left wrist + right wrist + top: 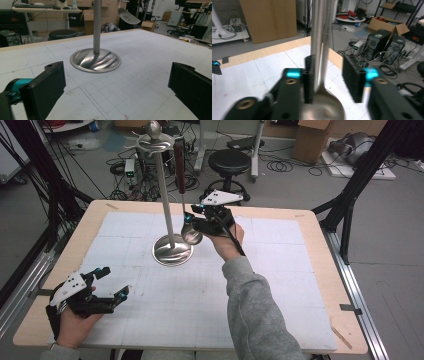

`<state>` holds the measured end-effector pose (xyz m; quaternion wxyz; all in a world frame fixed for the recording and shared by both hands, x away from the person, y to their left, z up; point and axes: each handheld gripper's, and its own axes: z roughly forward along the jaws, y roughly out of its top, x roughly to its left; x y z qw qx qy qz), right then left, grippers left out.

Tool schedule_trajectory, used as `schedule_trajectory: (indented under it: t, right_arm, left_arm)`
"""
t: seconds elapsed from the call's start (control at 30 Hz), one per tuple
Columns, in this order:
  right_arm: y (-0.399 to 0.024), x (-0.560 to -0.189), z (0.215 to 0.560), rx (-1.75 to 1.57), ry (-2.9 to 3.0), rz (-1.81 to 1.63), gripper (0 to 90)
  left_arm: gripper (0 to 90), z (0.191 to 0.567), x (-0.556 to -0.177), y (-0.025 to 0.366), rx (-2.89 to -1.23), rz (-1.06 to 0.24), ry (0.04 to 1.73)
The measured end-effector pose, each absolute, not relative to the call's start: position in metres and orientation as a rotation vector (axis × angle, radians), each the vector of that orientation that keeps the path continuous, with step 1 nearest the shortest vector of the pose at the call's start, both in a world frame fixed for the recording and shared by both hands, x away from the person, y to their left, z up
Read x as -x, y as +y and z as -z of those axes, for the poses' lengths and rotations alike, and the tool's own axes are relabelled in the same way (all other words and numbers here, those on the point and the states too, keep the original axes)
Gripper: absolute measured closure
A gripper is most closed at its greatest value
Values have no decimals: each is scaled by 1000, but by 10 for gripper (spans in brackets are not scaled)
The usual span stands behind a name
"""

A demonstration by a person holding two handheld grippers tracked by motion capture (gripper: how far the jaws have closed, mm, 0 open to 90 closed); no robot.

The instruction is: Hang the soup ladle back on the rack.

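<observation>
Hangs by its handle from the stand (170, 220) near the counter's (300, 285) far edge: spoon (191, 236), bowl low. Right tool (196, 221) around the stem, pads apart, not pressing, likely letting it hang free. Left tool (111, 284) wide and empty by the near left corner.

A black stool (229, 163) and cardboard box (311, 140) stand beyond the table (310, 227).

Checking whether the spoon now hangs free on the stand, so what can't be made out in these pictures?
- Spoon handle top and its hook on the stand: too small and cluttered in the high view; cut off by the top edge in the right gripper view.
- Spoon bowl: blurred and partly behind the right gripper, whose jaws stand apart around the handle.
</observation>
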<state>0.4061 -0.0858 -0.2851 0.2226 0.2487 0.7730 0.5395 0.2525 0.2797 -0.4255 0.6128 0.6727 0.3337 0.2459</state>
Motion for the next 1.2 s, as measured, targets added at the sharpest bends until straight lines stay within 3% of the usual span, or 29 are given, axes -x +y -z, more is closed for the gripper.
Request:
schedule_trajectory:
  t: [0.03, 0.1, 0.17, 0.2, 0.23, 0.37, 0.73, 0.77, 1.2]
  right_arm:
    - [-89, -404, 285, -683, 2127, -1504, 506]
    - [-90, -403, 285, -677, 2127, -1507, 476]
    - [-95, -399, 287, -661, 2112, -1525, 361]
    - [-95, -399, 287, -661, 2112, -1525, 361]
    - [-100, -397, 290, -656, 2126, -1539, 301]
    - [-111, -393, 296, -638, 2153, -1569, 211]
    - [-145, -371, 306, -512, 2166, -1815, 96]
    - [-152, -366, 308, -519, 2141, -1824, 17]
    - [-203, -339, 325, -592, 2088, -1802, 5]
  left_arm:
    - [18, 425, -252, 280, -1553, -566, 770]
    - [17, 425, -253, 280, -1553, -567, 768]
    - [17, 425, -253, 279, -1557, -568, 764]
    - [17, 425, -253, 279, -1557, -568, 764]
    - [17, 425, -254, 278, -1555, -565, 764]
    - [17, 425, -255, 277, -1559, -566, 759]
    - [17, 424, -260, 272, -1553, -565, 745]
    - [18, 424, -261, 270, -1548, -562, 744]
    - [18, 423, -264, 268, -1538, -565, 735]
